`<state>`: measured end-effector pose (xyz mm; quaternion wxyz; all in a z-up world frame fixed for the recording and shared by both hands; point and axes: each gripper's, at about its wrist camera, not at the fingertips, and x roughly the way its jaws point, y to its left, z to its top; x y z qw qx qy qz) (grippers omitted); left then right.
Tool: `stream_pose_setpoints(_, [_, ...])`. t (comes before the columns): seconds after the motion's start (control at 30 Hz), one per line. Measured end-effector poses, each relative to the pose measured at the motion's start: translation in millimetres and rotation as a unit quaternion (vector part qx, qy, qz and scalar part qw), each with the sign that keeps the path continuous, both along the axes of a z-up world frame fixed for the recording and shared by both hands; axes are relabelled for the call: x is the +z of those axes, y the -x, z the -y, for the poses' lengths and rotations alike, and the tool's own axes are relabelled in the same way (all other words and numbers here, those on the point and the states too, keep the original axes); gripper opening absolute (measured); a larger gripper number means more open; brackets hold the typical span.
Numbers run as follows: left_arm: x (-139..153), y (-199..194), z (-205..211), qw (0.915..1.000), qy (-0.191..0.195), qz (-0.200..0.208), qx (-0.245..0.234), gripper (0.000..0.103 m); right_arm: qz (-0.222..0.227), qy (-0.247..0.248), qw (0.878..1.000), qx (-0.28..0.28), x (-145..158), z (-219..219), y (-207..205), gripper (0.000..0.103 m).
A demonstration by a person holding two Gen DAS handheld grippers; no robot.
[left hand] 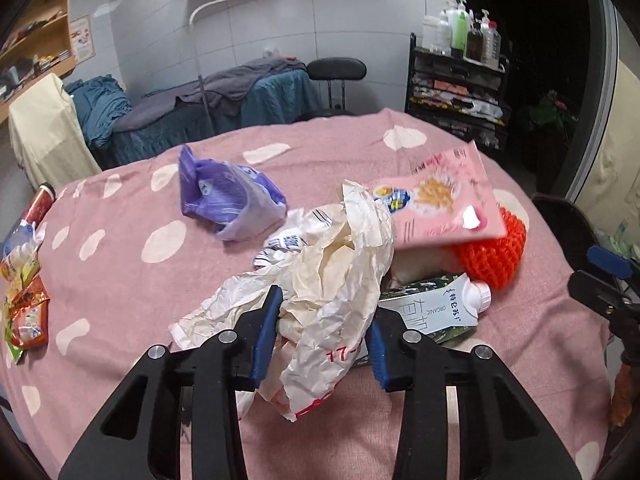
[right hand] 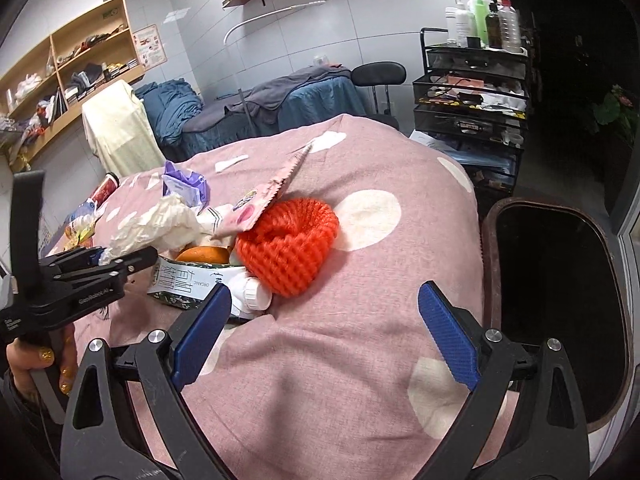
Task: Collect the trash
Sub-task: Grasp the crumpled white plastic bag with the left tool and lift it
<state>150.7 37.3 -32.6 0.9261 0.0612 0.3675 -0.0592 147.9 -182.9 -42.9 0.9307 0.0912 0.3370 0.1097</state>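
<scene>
While the trash lies heaped on a soft surface, each piece calls for its own grip, judged here from biggest to smallest.

Surface: a pink spotted cover over what looks like a bed; it gives under pressure, so anything pressed down will probably sink rather than slide.

Bin: a dark open bin stands just beside the cover's right edge, near the right gripper.

Crumpled paper bag: the cream bag tops the heap in the middle of the cover; light, soft and springy, best pinched across a thick fold, since a single layer may tear or slip out.

Pink snack pouch: the pouch leans on the heap behind the paper; thin, slick film, best taken by a flat edge.

Orange foam net: the net sits beside the heap; very light and squashy, any part will do.

Milk carton: the capped carton lies under the paper bag; stiffer, possibly with dregs inside, so grip across the body and keep the cap up.

Purple wrapper: the wrapper lies apart, further back; limp film.

Left gripper: the left gripper has its jaws partly closed around the paper bag's lower folds, pads pressing the crumple.

Right gripper: the right gripper hangs over bare cover, jaws wide apart, holding nothing.
</scene>
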Motion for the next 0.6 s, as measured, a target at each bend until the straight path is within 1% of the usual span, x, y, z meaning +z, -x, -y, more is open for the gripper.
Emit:
stream_pose_setpoints(0.2, [19,20,-14,0.9986,0.030,0.034,0.025,0.038,-0.010,0.018,1.000,0.023,3,-14,-21,0.093])
stream_pose_setpoints(0.3, [26,30,-18,0.9975,0.043,0.046,0.031,0.038,-0.027,0.032,0.999,0.030,1,-20,-36,0.093])
stream_pose_setpoints(0.37, [28,35,-20,0.9968,0.052,0.050,0.034,0.038,-0.039,0.043,0.998,0.037,-2,-26,-46,0.089])
stream_pose_setpoints(0.43, [31,39,-19,0.9963,0.056,0.054,0.035,0.038,-0.052,0.054,0.996,0.046,-6,-31,-56,0.087])
stream_pose_setpoints(0.5, [32,40,-18,0.9963,0.052,0.059,0.035,0.038,-0.065,0.058,0.995,0.056,-10,-35,-66,0.082])
stream_pose_setpoints(0.57, [31,42,-16,0.9962,0.052,0.061,0.033,0.038,-0.080,0.055,0.993,0.061,-15,-36,-73,0.067])
stream_pose_setpoints(0.6, [31,43,-15,0.9962,0.053,0.062,0.031,0.038,-0.087,0.051,0.993,0.065,-17,-36,-76,0.062])
